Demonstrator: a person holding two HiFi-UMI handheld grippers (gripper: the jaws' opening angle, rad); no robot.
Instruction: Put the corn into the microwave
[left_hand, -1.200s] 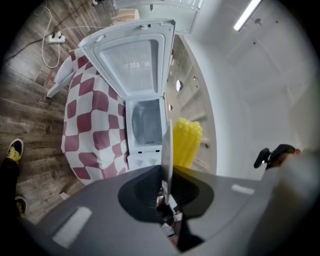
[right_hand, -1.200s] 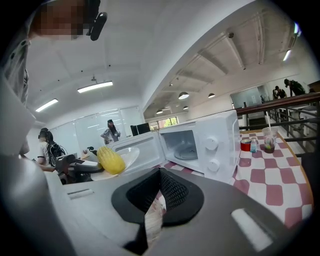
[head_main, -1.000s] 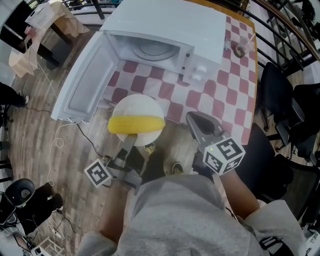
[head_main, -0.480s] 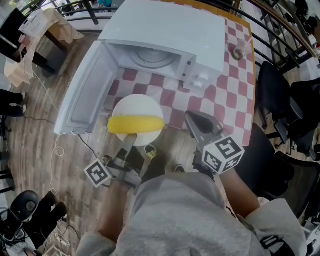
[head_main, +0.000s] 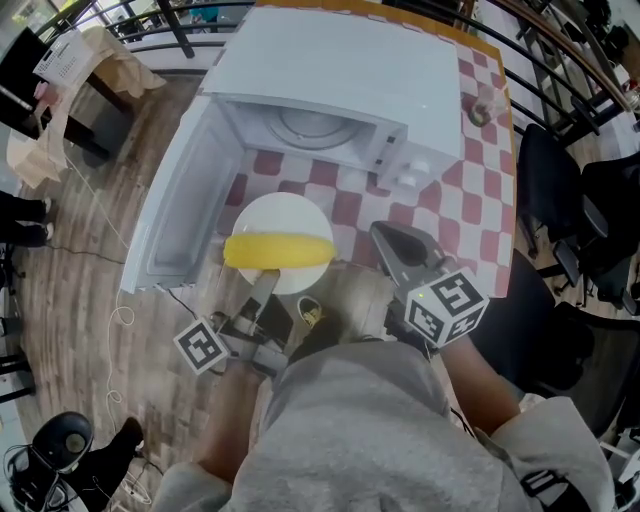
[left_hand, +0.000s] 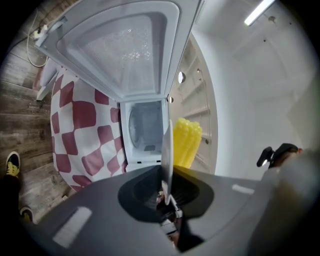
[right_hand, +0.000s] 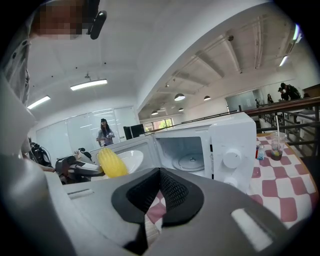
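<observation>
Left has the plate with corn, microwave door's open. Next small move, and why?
Probably push the left gripper forward, keeping the plate level: it is shut on the rim, the corn lies on top, and the microwave stands open just ahead.

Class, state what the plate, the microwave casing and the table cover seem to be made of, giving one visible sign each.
The plate: probably glazed ceramic or melamine; smooth, white, thin rim.
The microwave casing: likely painted sheet metal; flat, matte white panels.
The table cover: cloth or vinyl, unclear; printed red-and-white checks.
</observation>
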